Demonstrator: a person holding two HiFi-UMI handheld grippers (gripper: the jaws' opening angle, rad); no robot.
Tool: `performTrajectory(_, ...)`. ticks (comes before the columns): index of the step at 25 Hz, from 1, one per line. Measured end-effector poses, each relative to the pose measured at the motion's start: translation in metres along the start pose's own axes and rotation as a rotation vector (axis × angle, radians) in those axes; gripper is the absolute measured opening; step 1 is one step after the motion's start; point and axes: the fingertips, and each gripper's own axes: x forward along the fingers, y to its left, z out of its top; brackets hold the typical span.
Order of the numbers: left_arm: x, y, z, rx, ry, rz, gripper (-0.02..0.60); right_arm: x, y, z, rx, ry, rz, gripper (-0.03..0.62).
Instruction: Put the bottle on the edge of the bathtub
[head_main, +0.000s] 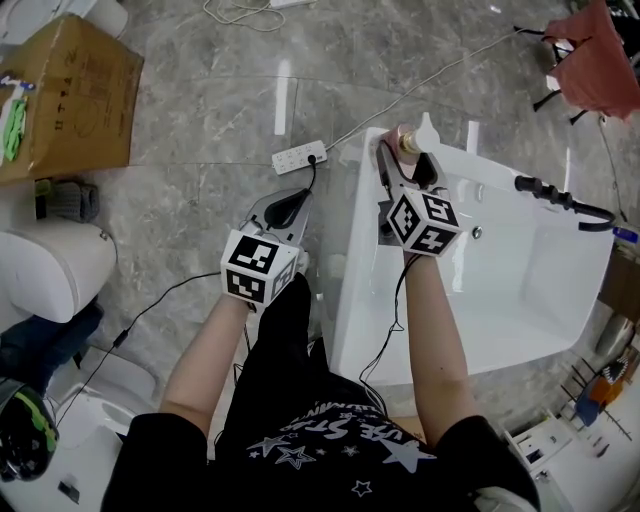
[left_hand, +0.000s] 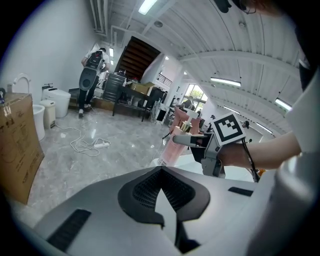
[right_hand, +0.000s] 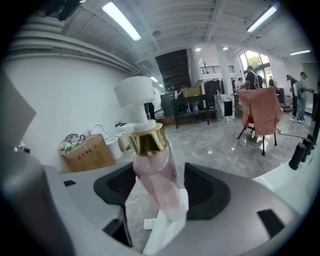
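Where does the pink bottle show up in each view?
Head view: bottle top centre, at the tub's far left corner.
Left gripper view: bottle right of centre, mid-height.
Right gripper view: bottle at centre, between the spread jaws.
Shared landmark: the box, far left in the left gripper view and left of the bottle in the right gripper view.

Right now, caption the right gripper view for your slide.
Pink bottle stands on the bathtub edge between the jaws of the open hand-held gripper.
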Motion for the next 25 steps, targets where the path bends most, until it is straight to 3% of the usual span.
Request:
performTrajectory(11,-0.055,-0.056,0.014,0.053,-0.067,0.007,0.014,-0.120,0.004,0.010,0.010,-0.086,0.056,0.288)
performTrajectory(19,-0.118,-0.128,0.012,0.086,-0.126,-0.008,0.014,-0.237,0.012,0.033,-0.041,-0.167,0.065,0.057)
performTrajectory(25,-0.157,-0.197,0.008,0.137,-0.171,-0.035,0.014,-0.330,0.016,0.023,-0.056,-0.176,0.093,0.017)
